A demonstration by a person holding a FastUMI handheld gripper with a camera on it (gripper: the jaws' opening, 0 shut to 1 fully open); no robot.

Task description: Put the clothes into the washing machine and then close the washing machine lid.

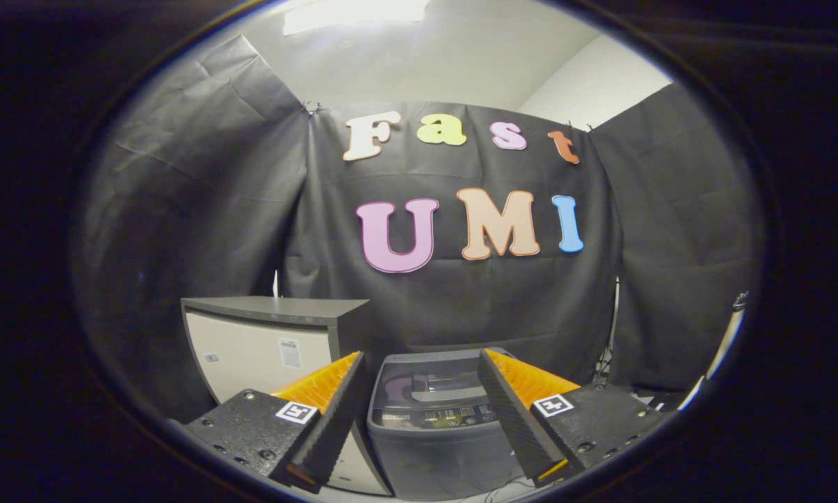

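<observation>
Gripper view, read from left to right: a cabinet (265, 342) with a pale front and dark top is standing against the booth's cloth wall, just beside the washing machine (436, 426). The gripper (419, 377) is hovering with its fingers spread wide and holding nothing, the machine framed between and beyond them. The lid (432, 384) is lying flat over the tub (through its dark pane something pinkish is showing, too dim to name), so the scene is fitting either a load already shut inside or clothes waiting elsewhere. The risk from here, as a judgement: the smooth flat lid is offering little purchase, so a finger pressing off its edge could slip and jolt the machine against the cabinet.
</observation>
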